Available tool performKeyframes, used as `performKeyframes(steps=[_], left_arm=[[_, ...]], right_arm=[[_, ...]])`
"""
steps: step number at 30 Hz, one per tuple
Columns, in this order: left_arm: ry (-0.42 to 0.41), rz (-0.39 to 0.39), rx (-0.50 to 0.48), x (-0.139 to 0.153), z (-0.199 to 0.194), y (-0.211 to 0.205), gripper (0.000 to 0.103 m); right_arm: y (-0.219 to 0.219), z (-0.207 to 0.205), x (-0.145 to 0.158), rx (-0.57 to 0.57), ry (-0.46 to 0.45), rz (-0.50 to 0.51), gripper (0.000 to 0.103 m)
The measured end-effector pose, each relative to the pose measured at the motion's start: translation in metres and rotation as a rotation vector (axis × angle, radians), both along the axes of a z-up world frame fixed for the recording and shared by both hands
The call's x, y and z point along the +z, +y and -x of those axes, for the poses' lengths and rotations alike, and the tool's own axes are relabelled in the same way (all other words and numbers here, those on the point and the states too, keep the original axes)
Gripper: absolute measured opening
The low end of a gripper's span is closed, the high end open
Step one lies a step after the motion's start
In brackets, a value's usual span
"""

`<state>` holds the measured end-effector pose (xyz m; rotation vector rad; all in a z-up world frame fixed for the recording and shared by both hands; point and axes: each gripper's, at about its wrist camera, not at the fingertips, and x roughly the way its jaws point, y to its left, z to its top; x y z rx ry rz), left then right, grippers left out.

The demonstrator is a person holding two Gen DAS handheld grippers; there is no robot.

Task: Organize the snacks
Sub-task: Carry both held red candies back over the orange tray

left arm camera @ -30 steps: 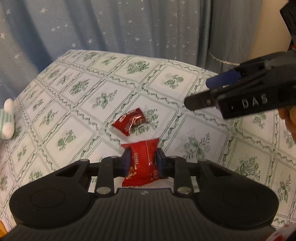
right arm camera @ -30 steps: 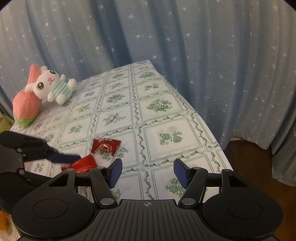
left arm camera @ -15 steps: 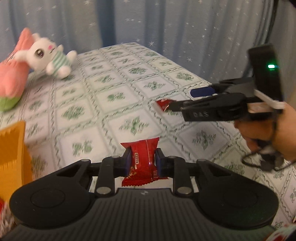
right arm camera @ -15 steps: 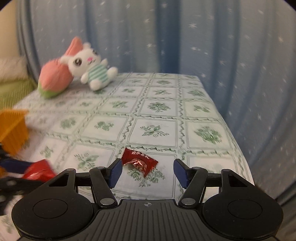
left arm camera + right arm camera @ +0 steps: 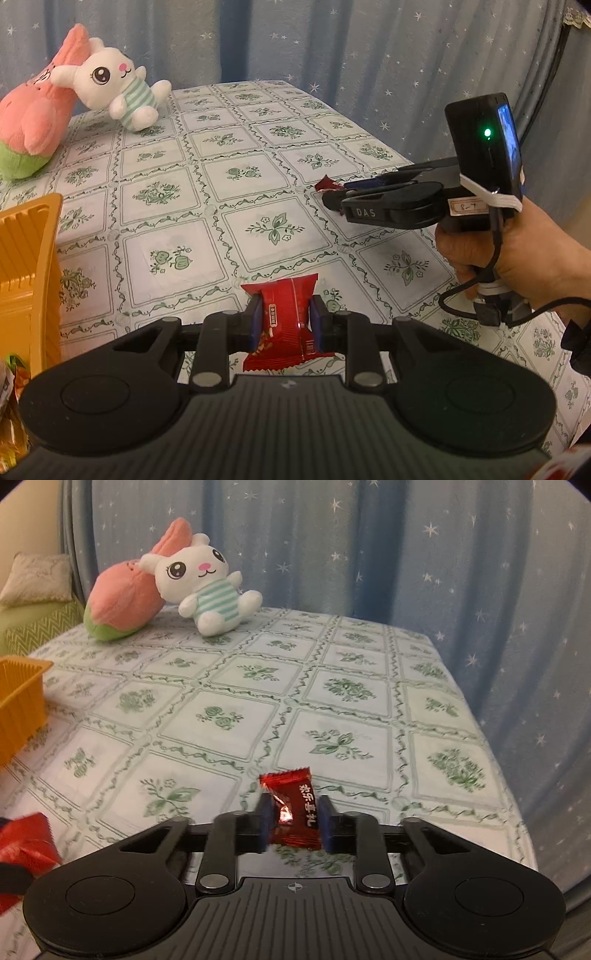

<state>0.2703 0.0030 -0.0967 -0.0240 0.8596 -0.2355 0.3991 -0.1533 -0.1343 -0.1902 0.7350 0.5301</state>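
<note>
My left gripper (image 5: 287,321) is shut on a red snack packet (image 5: 290,321), held above the table beside the orange basket (image 5: 29,258). My right gripper (image 5: 294,821) is shut on a small dark red candy (image 5: 295,812) with white lettering, just above the tablecloth near the right edge. In the left wrist view the right gripper (image 5: 332,194) shows at the right, a corner of the candy (image 5: 327,183) sticking out past its fingers. The left packet shows at the lower left of the right wrist view (image 5: 26,843).
The orange basket (image 5: 18,701) stands at the table's left, with other snack wrappers (image 5: 11,406) in it. A white plush rabbit (image 5: 199,583) and a pink plush (image 5: 122,602) lie at the back. Blue star curtains hang behind. The table edge (image 5: 498,775) runs on the right.
My right gripper has closed on the small red candy that lay on the cloth between its open fingers. My left gripper has swung left toward the orange basket with its packet.
</note>
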Motion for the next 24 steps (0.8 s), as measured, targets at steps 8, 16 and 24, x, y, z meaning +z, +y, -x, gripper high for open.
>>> performKeyframes(steps=[8,16,24], left_arm=[[0.005,0.026,0.05,0.002,0.02,0.003,0.023],[-0.008,0.051,0.112,0.016,0.055,0.012,0.023],[-0.012,0.053,0.154,0.033,0.106,0.02,0.023]], right_arm=[[-0.001,0.03,0.025,-0.06,0.057,-0.051,0.023],[-0.001,0.099,0.05,-0.122,0.076,-0.092,0.023],[-0.002,0.171,0.061,-0.173,0.097,-0.121,0.023]])
